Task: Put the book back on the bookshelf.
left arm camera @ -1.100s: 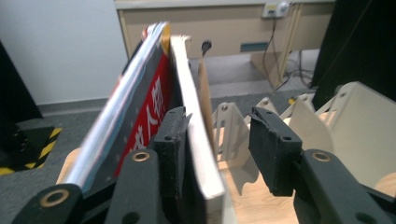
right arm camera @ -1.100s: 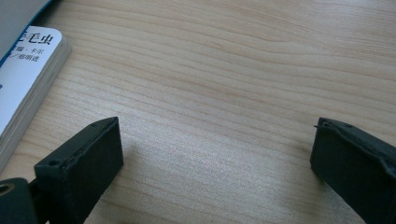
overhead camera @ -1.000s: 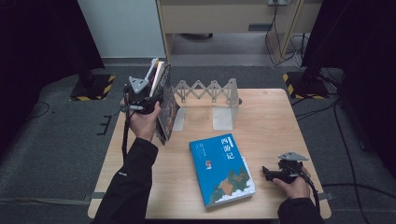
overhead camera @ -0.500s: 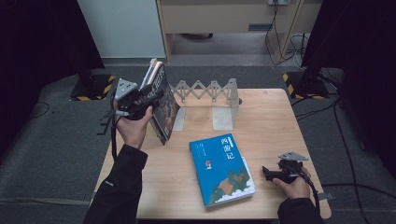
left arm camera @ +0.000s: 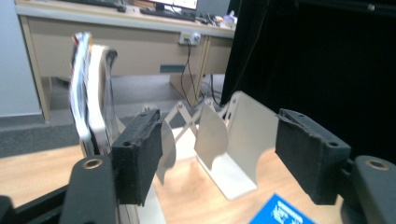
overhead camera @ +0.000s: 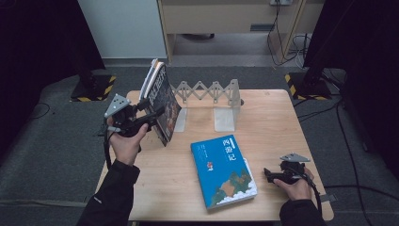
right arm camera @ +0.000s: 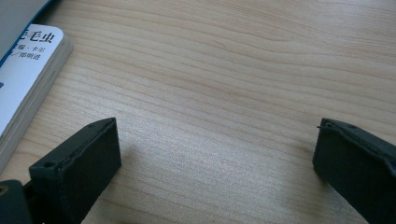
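Left gripper [overhead camera: 151,115] just beside dark book [overhead camera: 163,106], jaws just been opening, now wide, nothing between. Book stands tilted at left end of metal rack [overhead camera: 207,92]. Right gripper [overhead camera: 269,174] released, resting on table [overhead camera: 273,117], near blue book [overhead camera: 223,170].

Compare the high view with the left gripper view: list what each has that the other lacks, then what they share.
High view alone: both hands, the right claw near the whole blue book, the table edges.
Left gripper view alone: its pads standing apart with nothing between them, a desk behind.
Both: the leaning dark book, the folding book rack.
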